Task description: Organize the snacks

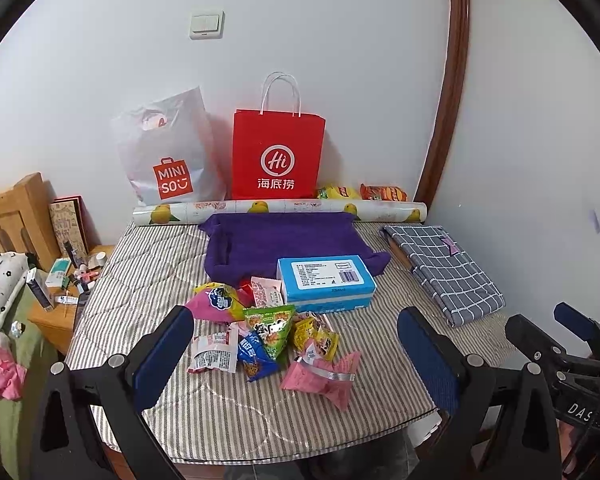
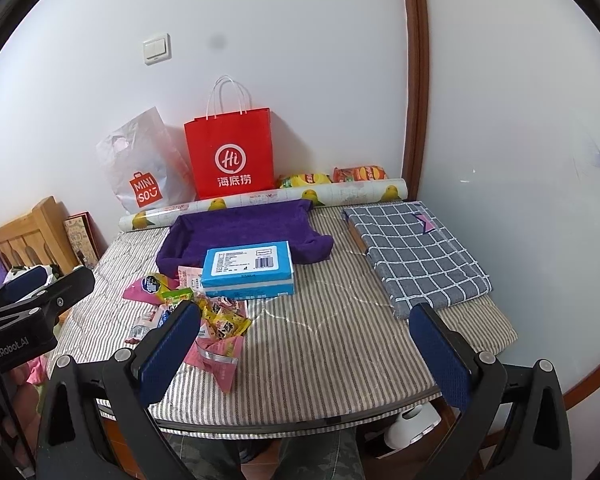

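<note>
Broadly, one worktop [image 1: 148, 264] under a striped cloth carries everything. At its 12 o'clock edge, against the wall, stand two bags: a red paper bag [image 1: 278, 156] and, at its 9 o'clock side, a white plastic bag [image 1: 168, 152]. One long roll of printed paper [image 1: 280, 209] lies along that back edge, its long axis running 9 to 3 o'clock, and two snack packets, one yellow [image 1: 338, 192] and one orange [image 1: 382, 192], lie behind it. One purple cloth tray [image 1: 276, 240] sits just in front of the roll. One folded checked cloth [image 1: 444, 268] lies at 3 o'clock, its long axis running from 11 toward 5 o'clock.

One blue box [image 1: 326, 282] overlaps the tray's near edge, its long axis roughly 9 to 3 o'clock, label side up. The snack pile [image 1: 272, 332] spreads from the box toward 7 o'clock; roughly nine small packets show, overlapping so an exact count cannot be made. The pink packet [image 1: 324, 378] nearest the front edge lies flat, one corner pointing toward 5 o'clock.

The left gripper [image 1: 296, 356] hangs above the front edge, level, fingers [image 1: 164, 356] spread wide with nothing between them, framing the pile. The right gripper [image 2: 304, 352] hangs at the same edge at the left one's 3 o'clock side, fingers [image 2: 440, 352] likewise spread apart and empty, over bare cloth.
</note>
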`<state>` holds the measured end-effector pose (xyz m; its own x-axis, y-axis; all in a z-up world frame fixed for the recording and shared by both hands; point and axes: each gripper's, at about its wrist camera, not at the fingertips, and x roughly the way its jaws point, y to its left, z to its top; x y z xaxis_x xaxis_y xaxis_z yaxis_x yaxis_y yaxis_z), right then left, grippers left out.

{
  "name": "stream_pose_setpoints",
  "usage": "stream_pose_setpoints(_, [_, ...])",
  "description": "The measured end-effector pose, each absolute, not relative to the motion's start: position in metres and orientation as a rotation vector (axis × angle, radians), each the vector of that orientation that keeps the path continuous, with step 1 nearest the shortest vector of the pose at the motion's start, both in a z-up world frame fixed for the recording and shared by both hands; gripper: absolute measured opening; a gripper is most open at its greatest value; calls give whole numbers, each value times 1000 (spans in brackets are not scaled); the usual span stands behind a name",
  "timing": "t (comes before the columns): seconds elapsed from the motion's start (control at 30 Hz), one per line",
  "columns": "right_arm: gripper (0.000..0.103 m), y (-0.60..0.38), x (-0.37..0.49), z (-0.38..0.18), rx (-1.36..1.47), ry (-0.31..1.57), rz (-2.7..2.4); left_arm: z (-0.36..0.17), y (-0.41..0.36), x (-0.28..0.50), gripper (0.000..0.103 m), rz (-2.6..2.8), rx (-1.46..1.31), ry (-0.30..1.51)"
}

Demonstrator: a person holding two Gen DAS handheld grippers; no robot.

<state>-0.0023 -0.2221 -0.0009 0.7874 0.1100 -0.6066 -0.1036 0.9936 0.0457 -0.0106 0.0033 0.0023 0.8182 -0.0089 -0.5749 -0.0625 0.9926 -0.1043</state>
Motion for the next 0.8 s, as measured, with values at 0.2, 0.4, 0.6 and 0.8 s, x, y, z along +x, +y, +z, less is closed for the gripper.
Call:
stream_pose_setpoints(0.2, [103,-221,-2,-2,10,658,120,3,4,-11,102,33,-121,609])
stream_pose_setpoints(0.4, [103,-220,-2,-2,15,658,129,2,5,-12,102,33,-120,609])
stream_pose_setpoints(0.6, [103,-218,-3,-4,15,660,144,3,7,-13,102,30,-128,609])
stream_pose_setpoints(0.8, [103,-215,-4,-2,16,655,154,3,8,-14,102,31,-127,607])
